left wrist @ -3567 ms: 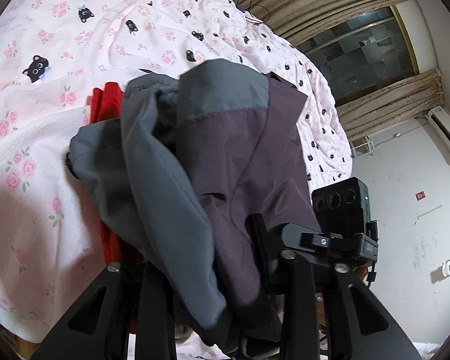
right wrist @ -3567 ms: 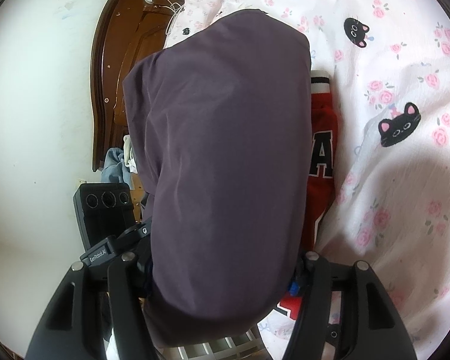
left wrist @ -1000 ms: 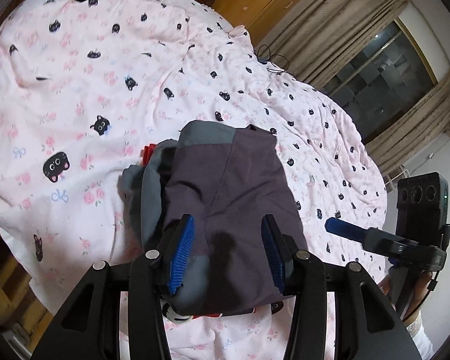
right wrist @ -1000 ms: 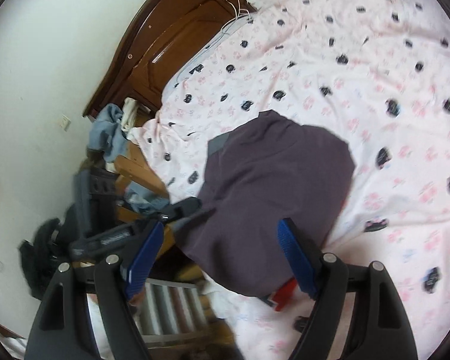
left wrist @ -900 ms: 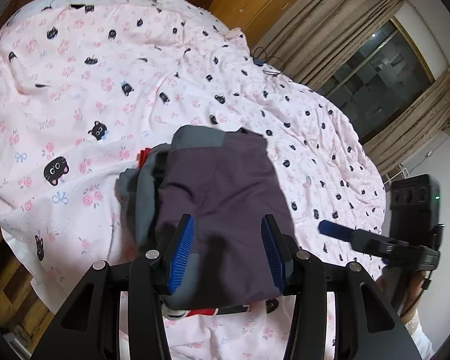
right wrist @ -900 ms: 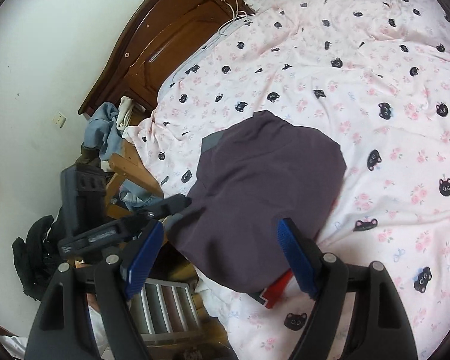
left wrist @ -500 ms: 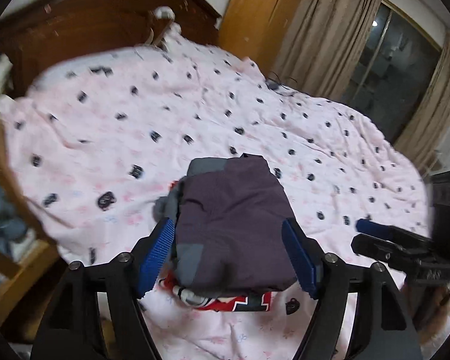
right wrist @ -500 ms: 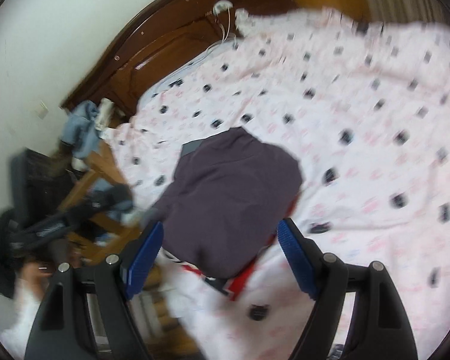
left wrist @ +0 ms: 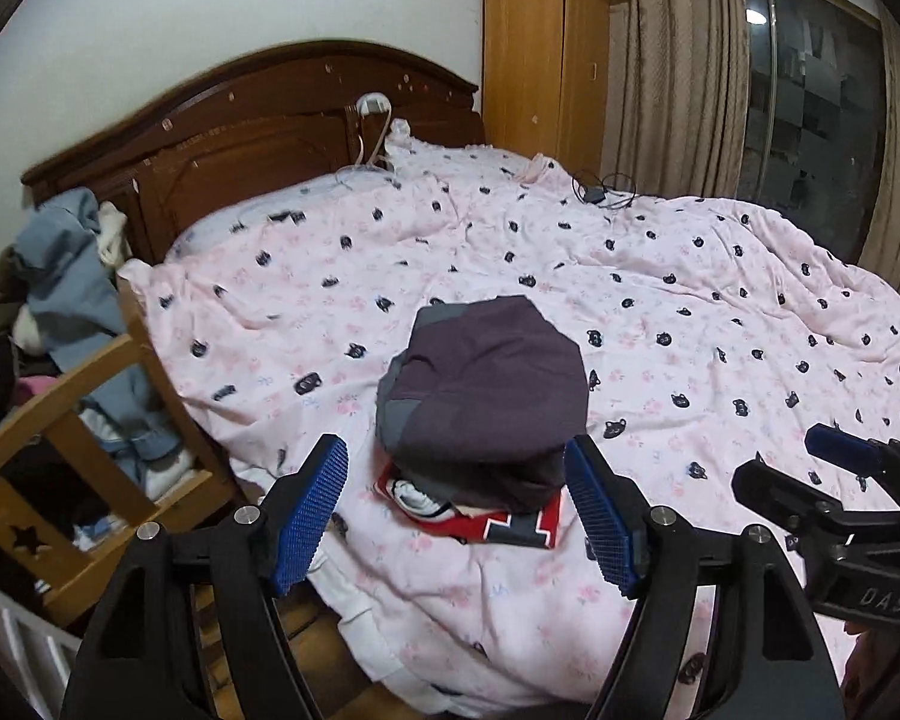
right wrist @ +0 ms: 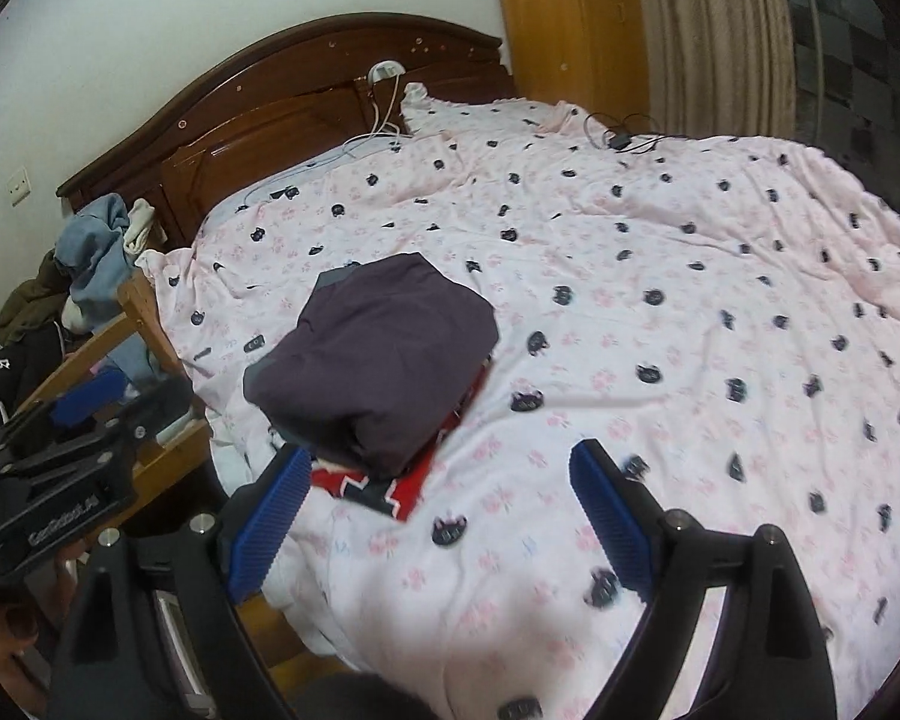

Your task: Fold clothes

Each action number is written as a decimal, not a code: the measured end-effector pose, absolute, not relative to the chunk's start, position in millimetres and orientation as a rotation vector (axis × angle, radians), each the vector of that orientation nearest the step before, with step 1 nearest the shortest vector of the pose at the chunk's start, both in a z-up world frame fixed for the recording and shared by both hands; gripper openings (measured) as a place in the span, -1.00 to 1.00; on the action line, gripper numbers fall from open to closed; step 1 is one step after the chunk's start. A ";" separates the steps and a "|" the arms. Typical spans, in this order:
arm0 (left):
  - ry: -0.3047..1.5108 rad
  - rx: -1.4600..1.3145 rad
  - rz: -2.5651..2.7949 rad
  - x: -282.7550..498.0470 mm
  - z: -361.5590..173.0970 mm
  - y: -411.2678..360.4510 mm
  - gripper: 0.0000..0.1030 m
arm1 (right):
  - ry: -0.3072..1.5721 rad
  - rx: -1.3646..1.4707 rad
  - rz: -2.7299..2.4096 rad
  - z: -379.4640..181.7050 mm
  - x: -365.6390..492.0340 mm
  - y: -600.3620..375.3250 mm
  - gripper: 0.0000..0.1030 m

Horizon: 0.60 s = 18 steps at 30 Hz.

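The left gripper (left wrist: pixel 459 501) has its blue-padded fingers spread wide and holds nothing, clear of the clothes. The right gripper (right wrist: pixel 435 519) is likewise spread wide and empty. Ahead of both, a folded dark purple garment with grey panels (left wrist: pixel 486 390) lies on top of a folded red garment (left wrist: pixel 510 525), stacked near the edge of the pink cat-print bedspread (left wrist: pixel 720 324), before the dark wooden headboard (left wrist: pixel 240 126).

Home bedroom: bed (left wrist: pixel 690 312), wardrobe (left wrist: pixel 540 54).
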<state>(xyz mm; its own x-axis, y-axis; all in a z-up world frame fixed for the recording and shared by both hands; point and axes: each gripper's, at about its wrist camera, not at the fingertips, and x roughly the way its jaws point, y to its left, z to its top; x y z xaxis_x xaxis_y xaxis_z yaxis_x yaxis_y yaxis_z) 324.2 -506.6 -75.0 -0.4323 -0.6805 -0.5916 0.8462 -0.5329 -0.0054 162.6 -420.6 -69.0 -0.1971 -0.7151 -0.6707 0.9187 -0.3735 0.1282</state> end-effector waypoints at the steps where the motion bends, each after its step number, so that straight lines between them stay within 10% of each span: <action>1: 0.364 0.667 -2.040 325.7 -70.8 -500.2 0.36 | 0.361 0.788 -1.812 -66.3 166.1 -413.1 0.74; 18: 0.345 0.639 -1.952 369.0 -32.4 -441.2 0.37 | 0.331 0.678 -1.806 -16.6 229.0 -330.3 0.75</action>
